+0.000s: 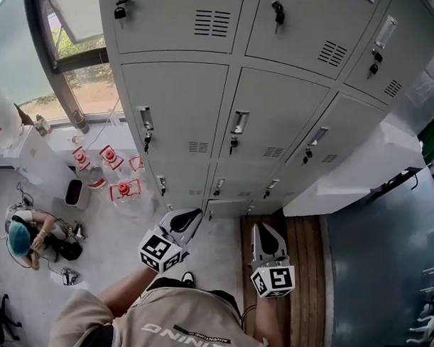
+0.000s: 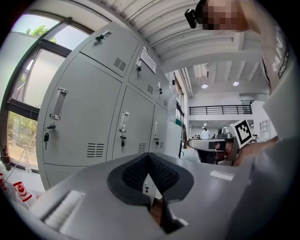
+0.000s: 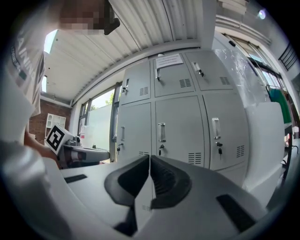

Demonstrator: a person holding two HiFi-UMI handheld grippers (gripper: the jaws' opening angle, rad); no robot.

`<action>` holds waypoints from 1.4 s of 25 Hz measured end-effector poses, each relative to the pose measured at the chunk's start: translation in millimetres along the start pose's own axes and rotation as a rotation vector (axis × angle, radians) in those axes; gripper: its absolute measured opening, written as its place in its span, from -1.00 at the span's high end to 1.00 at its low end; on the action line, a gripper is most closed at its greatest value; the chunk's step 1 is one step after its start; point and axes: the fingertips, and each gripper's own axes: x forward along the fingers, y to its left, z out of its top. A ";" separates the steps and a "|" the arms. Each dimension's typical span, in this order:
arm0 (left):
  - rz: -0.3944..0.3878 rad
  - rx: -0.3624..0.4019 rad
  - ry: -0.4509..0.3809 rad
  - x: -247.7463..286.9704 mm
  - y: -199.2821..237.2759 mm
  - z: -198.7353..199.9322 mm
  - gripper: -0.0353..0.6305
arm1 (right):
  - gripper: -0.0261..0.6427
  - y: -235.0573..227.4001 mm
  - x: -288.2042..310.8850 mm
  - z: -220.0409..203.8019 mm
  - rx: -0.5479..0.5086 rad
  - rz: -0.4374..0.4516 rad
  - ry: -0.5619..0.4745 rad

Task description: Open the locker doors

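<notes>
**Lockers closed, both grippers shut and held clear of them**

The grey lockers (image 1: 233, 127) are seen straight ahead of the person, with every visible door closed and keys hung in several locks under the handles. The left gripper (image 1: 189, 218) and the right gripper (image 1: 266, 238) are held side by side low before the bank, apart from it. The jaws of each are pressed together with nothing between them. At the left, a window (image 1: 78, 65) and red-capped bottles (image 1: 124, 190) are seen, and a person (image 1: 26, 239) is crouched on the floor.
</notes>
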 end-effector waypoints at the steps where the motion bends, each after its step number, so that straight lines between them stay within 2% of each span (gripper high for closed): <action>1: 0.003 -0.007 0.003 5.8 7.0 0.2 0.88 | 0.89 -2.8 11.3 2.6 -0.006 0.009 0.001; 7: 0.055 -0.018 0.021 38.5 46.8 2.0 0.88 | 0.89 -26.4 80.0 19.8 -0.020 0.066 -0.035; 14: 0.167 -0.019 0.025 86.9 70.2 5.8 0.88 | 0.89 -61.0 144.2 35.9 -0.077 0.199 -0.083; 17: 0.219 -0.052 0.004 106.7 79.6 13.4 0.88 | 0.89 -72.1 170.9 46.6 -0.088 0.263 -0.092; 24: 0.365 -0.092 -0.025 118.0 100.2 25.0 0.88 | 0.89 -54.8 239.1 59.4 -0.107 0.409 -0.108; 29: 0.417 -0.108 -0.013 100.1 109.3 20.7 0.88 | 0.89 -49.4 262.3 66.8 -0.090 0.366 -0.106; 35: 0.399 -0.110 -0.012 78.5 119.6 17.7 0.88 | 0.89 -52.5 275.3 61.1 -0.086 0.282 -0.068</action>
